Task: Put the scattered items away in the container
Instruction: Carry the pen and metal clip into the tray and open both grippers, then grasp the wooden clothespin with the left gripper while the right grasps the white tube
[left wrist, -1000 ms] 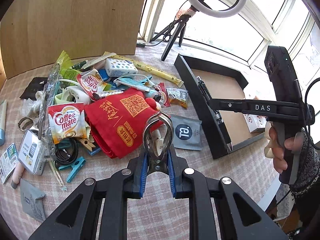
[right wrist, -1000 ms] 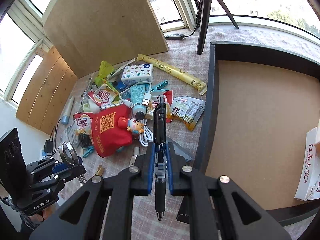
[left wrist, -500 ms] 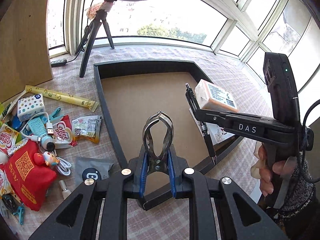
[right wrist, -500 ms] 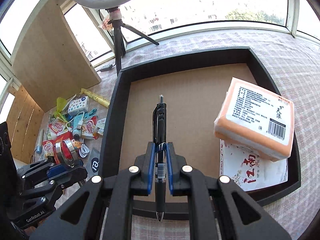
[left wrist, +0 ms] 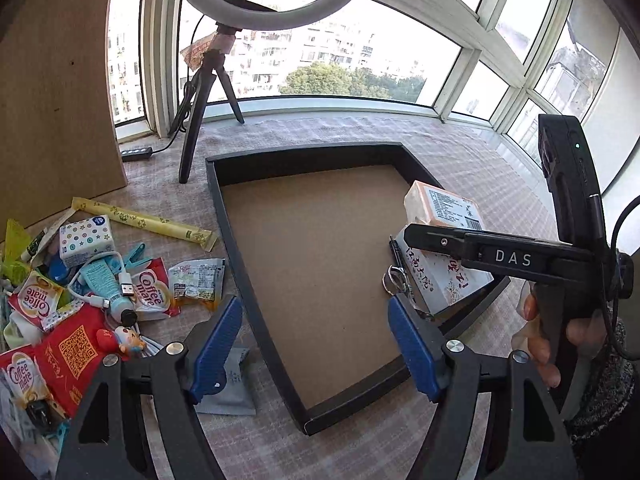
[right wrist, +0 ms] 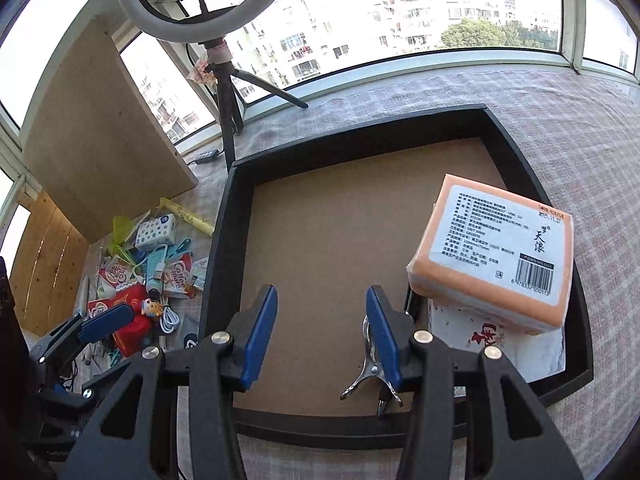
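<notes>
We see two black handheld grippers with blue pads, both tilted down over a shallow black tray with a brown cardboard floor (right wrist: 224, 248). The left gripper (left wrist: 314, 344) has just been opening and its jaws now stand wide apart with nothing between them. The right gripper (right wrist: 322, 332) has also just been opening; its jaws are parted about halfway and empty. One shiny metal spring clip (right wrist: 368, 364) and one black pen (left wrist: 396, 250) lie on the tray floor by its near right side, just beside one flat white packet with red characters (left wrist: 448, 280); the pen is mostly hidden behind the right gripper in the left view. One orange-edged tissue pack with a white barcode label (right wrist: 496, 256) rests on top of that packet. Outside the tray, on the checked cloth to its left, lies the remaining clutter: we count three red-and-white Coffee mate sachets (left wrist: 150, 290), one red cloth pouch with a gold code square (left wrist: 76, 354), one long yellow stick sachet (left wrist: 144, 222), one white dotted tissue pack (left wrist: 86, 238), and one grey foil sachet (left wrist: 230, 394) under the left gripper's finger.
</notes>
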A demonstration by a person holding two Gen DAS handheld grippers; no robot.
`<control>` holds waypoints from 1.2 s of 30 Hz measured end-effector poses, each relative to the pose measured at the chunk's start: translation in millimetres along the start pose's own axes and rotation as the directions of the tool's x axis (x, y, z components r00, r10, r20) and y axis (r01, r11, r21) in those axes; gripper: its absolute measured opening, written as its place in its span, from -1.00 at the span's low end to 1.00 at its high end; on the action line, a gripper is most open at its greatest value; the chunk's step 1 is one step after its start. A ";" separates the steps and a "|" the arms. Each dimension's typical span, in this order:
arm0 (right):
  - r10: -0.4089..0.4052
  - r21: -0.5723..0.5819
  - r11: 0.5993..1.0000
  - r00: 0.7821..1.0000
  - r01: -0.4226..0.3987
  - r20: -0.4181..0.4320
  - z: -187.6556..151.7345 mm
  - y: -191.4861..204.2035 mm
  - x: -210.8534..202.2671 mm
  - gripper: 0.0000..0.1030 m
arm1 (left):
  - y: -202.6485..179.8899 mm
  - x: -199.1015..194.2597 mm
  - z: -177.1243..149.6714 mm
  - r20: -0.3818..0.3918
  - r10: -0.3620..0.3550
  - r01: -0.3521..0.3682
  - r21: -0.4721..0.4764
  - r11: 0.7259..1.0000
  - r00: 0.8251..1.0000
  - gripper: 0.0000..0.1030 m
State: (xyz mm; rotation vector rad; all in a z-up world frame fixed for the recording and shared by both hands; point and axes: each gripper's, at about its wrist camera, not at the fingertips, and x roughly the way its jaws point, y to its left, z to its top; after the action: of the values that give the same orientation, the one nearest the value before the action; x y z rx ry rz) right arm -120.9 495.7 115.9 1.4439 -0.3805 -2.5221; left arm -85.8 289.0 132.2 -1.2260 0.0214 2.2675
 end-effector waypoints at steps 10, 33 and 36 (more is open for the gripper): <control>0.128 -0.180 0.972 0.984 -0.148 -0.121 -17.4 93.7 31.7 -0.25 | 109.1 -52.8 -68.2 -0.048 0.168 -0.174 -0.166 0.971 0.985 0.25; -0.038 -0.406 0.906 0.932 -0.120 -0.361 -88.9 238.0 153.9 -0.43 | 164.1 -32.6 -161.1 -0.221 0.132 -0.176 -0.192 0.965 0.966 -0.23; -0.056 -0.435 0.894 0.936 -0.109 -0.348 -93.7 242.4 154.2 -0.64 | 161.7 -29.7 -160.5 -0.214 0.138 -0.178 -0.176 0.968 0.967 -0.32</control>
State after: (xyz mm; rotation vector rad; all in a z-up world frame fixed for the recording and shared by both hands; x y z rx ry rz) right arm -103.6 208.4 23.7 1.6227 0.2330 -2.0691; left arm -27.1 95.6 22.8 -1.6052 -0.0283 2.3147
